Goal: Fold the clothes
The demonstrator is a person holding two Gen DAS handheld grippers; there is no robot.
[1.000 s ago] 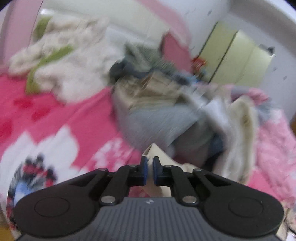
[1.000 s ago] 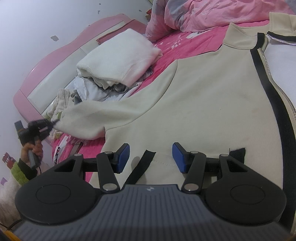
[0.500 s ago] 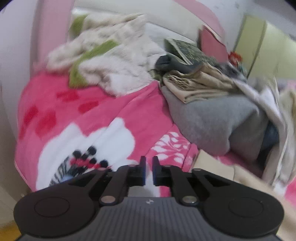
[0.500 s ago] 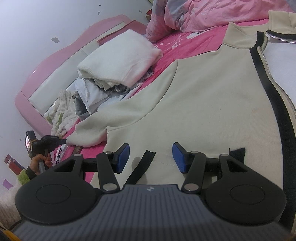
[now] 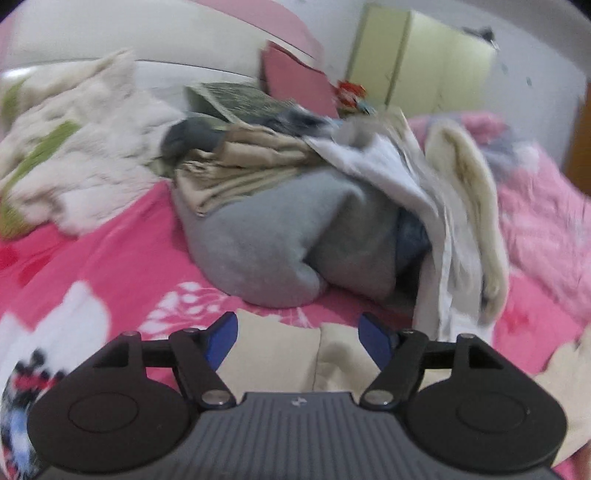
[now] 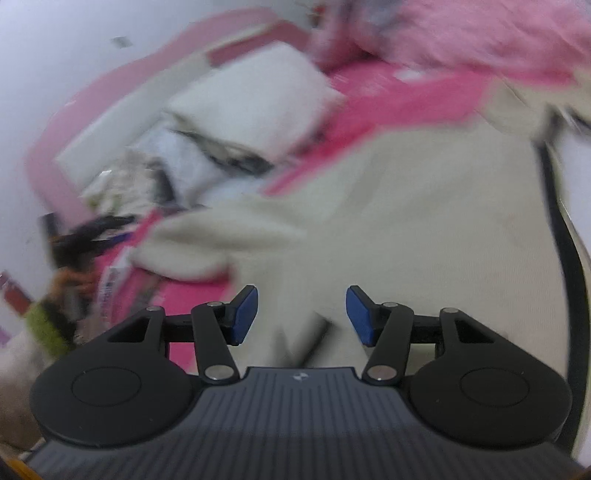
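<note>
The cream jacket (image 6: pixel 406 221) with a black stripe (image 6: pixel 565 240) lies spread on the pink bedspread (image 6: pixel 388 99). Its sleeve (image 6: pixel 221 240) stretches out to the left. My right gripper (image 6: pixel 302 301) hovers open over the jacket's lower part, with nothing pinched. In the left wrist view the sleeve's cuff (image 5: pixel 314 354) lies flat on the bed under my left gripper (image 5: pixel 297 325). Its jaws are opening and the pads stand clear of the cloth. Both views are blurred by motion.
A heap of clothes fills the bed's head end: a grey garment (image 5: pixel 266 240), beige folded cloth (image 5: pixel 240 166) and a fluffy white and green piece (image 5: pixel 74 147). A white folded garment (image 6: pixel 251 99) tops the heap. A pink quilt (image 6: pixel 461 33) lies at the far right. A pale green wardrobe (image 5: pixel 424 62) stands behind.
My left gripper was shut on the sleeve's cuff and has opened wide; the cuff now lies on the bed beneath it. The right gripper has risen slightly and its view has blurred.
</note>
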